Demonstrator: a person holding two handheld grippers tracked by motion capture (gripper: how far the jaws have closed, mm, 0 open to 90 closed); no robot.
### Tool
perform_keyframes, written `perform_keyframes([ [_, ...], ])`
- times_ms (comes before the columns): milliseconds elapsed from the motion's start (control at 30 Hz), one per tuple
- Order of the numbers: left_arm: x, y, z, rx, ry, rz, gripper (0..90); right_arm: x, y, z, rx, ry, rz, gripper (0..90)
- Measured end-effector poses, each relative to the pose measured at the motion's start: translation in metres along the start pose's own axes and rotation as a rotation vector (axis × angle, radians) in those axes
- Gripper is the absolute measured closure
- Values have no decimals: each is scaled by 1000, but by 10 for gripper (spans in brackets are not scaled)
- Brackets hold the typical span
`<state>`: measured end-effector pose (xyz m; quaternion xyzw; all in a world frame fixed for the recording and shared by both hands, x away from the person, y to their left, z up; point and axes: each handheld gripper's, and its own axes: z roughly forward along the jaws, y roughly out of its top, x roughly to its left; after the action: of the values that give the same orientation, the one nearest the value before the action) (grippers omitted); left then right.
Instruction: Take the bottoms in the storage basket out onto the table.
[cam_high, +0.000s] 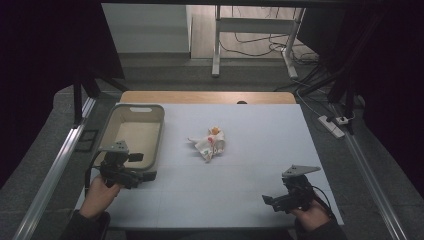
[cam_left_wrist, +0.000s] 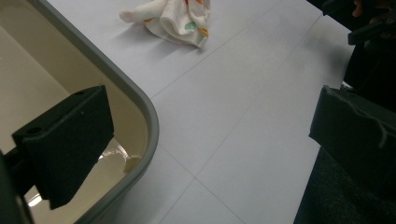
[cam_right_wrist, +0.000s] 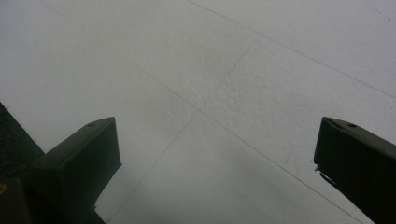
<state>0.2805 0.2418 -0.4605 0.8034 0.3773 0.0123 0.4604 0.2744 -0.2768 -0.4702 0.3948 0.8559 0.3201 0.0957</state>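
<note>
Work has not begun: crumpled cloth (cam_high: 210, 143) lies untouched mid-worktop (cam_high: 250, 190), right of the empty bin (cam_high: 159, 131), while left gripper (cam_high: 145, 176) and right gripper (cam_high: 269, 201) hover near the front corners, fingers wide.

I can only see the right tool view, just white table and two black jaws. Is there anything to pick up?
Observer: Yes. A crumpled spotty cloth lies mid-table, ahead and to the left of your right tool.
Operator: Where could it go?
Observer: A beige bin stands at the table's left side, apart from the cloth.
Operator: What's my other hand doing?
Observer: It holds the left tool open at the bin's near right corner, one jaw over the bin and the other over the table.
</note>
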Motion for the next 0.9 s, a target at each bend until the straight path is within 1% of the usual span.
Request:
perform_keyframes([
  [100, -1, -3, -1, -3, 0, -1, 0, 0, 0, 0, 2, 0, 0, 2],
  [367, -2, -11, -6, 0, 14, -2, 0, 0, 0, 0, 3, -1, -1, 2],
  [733, -2, -24, -13, -4, 32, -24, 0, 0, 0, 0, 3, -3, -3, 2],
  [833, -2, -28, -17, -14, 35, -32, 0, 0, 0, 0, 4, -3, -4, 2],
  [900, -2, -31, -19, -12, 43, -35, 0, 0, 0, 0, 4, -3, -4, 2],
])
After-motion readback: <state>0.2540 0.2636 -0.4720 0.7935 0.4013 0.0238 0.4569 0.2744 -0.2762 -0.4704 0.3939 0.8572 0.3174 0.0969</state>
